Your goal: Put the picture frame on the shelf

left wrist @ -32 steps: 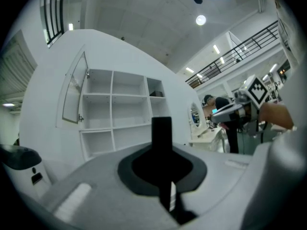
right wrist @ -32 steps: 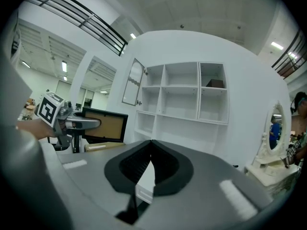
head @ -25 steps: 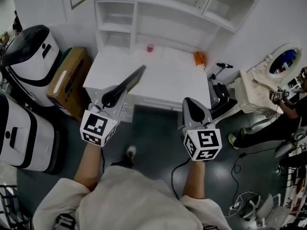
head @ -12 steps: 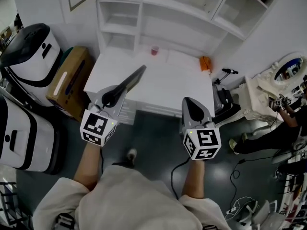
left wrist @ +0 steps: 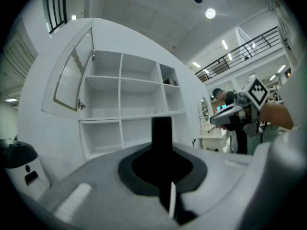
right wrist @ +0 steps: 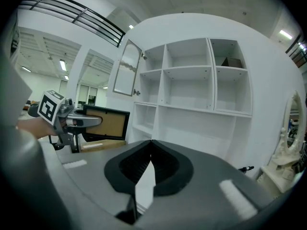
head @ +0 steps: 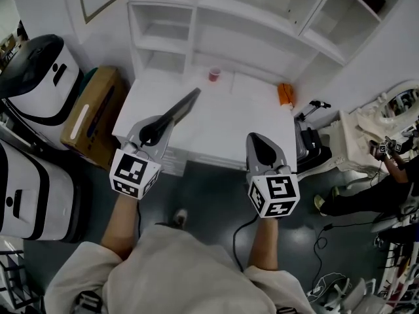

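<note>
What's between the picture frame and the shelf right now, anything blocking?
Nothing visible blocks it. The picture frame, clamped in the left gripper, hangs above the desk; only bare top lies between it and the shelf. A small red cup stands at the desk's back, right of the frame's line.

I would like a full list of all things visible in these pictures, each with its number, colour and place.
shelf unit: 1, white, against the wall, on the desk's back
desk: 1, white, in front of the person
cup: 1, red, at the desk's back
orange thing: 1, orange, desk's right edge
cardboard box: 1, brown, floor left of the desk
machines: 2, white and black, far left
ornate mirror: 1, white, far right
other person: 1, dark clothes, right edge
picture frame: 1, black, brown back, in the left gripper
left gripper: 1, grey, shut on the picture frame
right gripper: 1, grey, shut, empty
</note>
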Demonstrator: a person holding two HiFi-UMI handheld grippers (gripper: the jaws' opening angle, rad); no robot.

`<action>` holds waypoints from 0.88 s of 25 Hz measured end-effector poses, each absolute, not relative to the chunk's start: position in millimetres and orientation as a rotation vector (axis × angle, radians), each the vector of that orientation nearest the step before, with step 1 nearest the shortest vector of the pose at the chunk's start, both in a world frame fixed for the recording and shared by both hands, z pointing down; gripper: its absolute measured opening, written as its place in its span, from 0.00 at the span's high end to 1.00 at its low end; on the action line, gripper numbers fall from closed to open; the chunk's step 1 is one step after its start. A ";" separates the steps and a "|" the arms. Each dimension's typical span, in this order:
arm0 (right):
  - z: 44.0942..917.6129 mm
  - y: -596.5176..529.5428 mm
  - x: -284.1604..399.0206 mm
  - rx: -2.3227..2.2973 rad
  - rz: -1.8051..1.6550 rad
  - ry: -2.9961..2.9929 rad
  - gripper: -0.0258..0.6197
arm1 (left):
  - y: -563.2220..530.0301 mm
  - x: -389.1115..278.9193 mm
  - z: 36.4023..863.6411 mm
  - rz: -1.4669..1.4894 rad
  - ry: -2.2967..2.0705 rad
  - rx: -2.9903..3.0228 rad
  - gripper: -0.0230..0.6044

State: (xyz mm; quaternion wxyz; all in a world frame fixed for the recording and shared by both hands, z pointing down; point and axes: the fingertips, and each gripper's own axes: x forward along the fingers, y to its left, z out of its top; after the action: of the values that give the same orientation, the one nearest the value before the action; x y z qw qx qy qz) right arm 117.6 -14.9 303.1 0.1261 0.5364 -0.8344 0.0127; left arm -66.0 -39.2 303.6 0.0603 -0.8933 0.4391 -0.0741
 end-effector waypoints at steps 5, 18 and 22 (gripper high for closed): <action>308.7 -52.6 112.6 1.544 0.045 -2.430 0.95 | -75.2 -71.9 308.3 -0.225 1.348 -2.703 0.95; 317.5 -129.5 81.8 1.461 0.050 -2.444 0.95 | -144.4 -105.6 315.3 -0.220 1.429 -2.685 0.95; 318.7 -146.0 73.4 1.452 0.054 -2.453 0.95 | -158.4 -117.4 312.8 -0.190 1.464 -2.675 0.95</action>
State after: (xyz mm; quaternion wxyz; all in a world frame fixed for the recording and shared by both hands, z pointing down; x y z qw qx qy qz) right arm 73.4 -146.0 318.7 0.1446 0.5040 -0.8513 0.0187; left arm -117.4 -158.4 312.8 0.0429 -0.8747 0.4787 -0.0622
